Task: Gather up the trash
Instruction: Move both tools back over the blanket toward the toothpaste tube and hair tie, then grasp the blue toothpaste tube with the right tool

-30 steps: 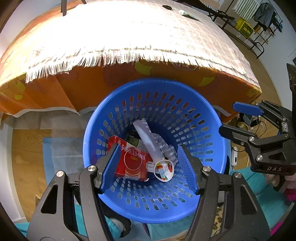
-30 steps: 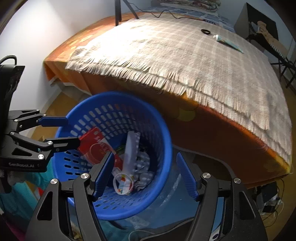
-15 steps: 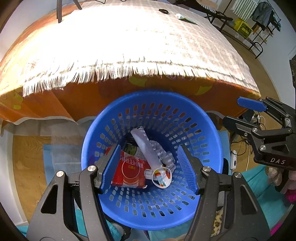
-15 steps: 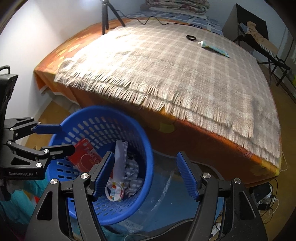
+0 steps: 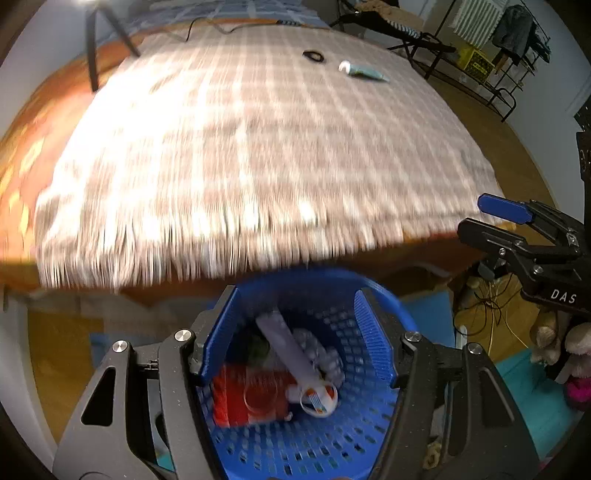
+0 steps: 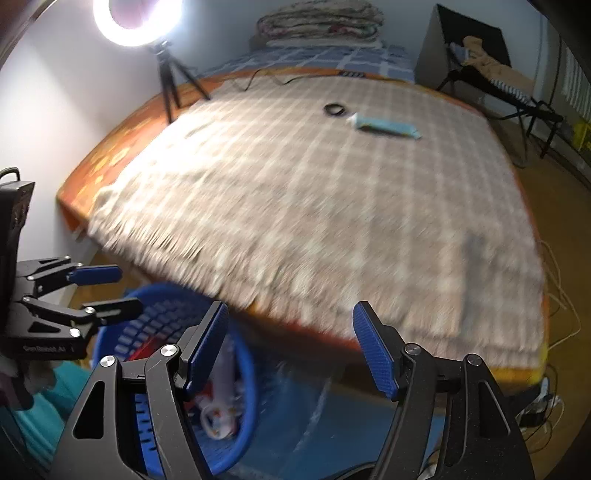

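Nearest the left-wrist camera, the left gripper [image 5: 295, 336] has its jaws spread wide with nothing between them, poised above the blue basket [image 5: 373, 439] on the floor at the foot of the bed. Trash already lies in the basket: a red packet [image 5: 255, 398], a grey tube [image 5: 284, 343] leaning across it, a small white cup [image 5: 319, 397] and some crumpled wrappers. The right gripper [image 6: 291, 347] is likewise wide open and empty, held just to the right of the basket, over the blue mat [image 6: 306, 413].

That much of the collecting looks done. What seems left sits far across the checked blanket [image 5: 258, 147]: a teal tube [image 6: 384, 127] and a black ring [image 6: 335, 109] just beside it, both well apart from either gripper. Whether the ring counts as trash I cannot tell.

The left view looks straight down into the basket and shows its contents clearly; the right view sees only a blurred slice of them behind its left finger. The right view, though, shows the far tube larger, plus the ring light [image 6: 137, 14] on its tripod and the folded bedding [image 6: 317, 20] at the head of the bed, which the left view barely catches
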A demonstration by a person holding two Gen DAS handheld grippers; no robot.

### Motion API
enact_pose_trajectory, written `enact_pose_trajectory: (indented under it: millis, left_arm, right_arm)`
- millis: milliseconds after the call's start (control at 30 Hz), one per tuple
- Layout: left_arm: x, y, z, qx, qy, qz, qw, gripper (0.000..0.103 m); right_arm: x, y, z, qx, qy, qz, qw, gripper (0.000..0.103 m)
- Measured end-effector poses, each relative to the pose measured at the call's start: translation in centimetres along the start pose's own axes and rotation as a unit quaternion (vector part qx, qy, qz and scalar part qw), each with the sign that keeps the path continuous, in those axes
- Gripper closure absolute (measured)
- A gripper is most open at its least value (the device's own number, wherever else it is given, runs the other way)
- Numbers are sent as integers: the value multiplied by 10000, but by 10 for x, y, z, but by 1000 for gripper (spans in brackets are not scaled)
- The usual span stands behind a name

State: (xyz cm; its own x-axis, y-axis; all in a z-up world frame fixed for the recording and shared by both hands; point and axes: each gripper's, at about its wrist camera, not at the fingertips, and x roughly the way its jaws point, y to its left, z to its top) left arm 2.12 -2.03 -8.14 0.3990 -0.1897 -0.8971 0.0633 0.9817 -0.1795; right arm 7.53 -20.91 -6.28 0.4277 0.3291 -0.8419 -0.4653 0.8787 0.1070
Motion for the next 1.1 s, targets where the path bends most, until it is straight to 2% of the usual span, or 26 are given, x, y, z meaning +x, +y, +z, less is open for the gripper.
enact_pose_trajectory:
  millis: [100,400,667,867,900,967,1100]
  left_arm:
    - [2,-3,25,130,-116,-1,9998,38]
    - [16,-7,109,369,-504,-10,9980,38]
    - [40,-3,172,495,-701,-54,9963,38]
    - [60,7,205,439,-729,-89,9963,38]
    - [62,10,209,426,-737,-100,9963,40]
    - [67,14,219,441,-739,-107,9962,42]
    - [72,23,226,419,-766,-98,9961,42]
  right_arm:
    - [1,-13,15,33,-51,-101,9999,34]
    - [21,-66,77,888,-16,147,9959,34]
    - [74,-110,126,1961,104,692,9781,34]
    - [121,-135,146,2782,283,1127,9535,34]
    - [131,-140,149,2930,331,1190,9481,40]
    - [142,-145,153,3081,369,1221,9428,46]
    - [152,-151,176,3127,196,1062,9437,46]
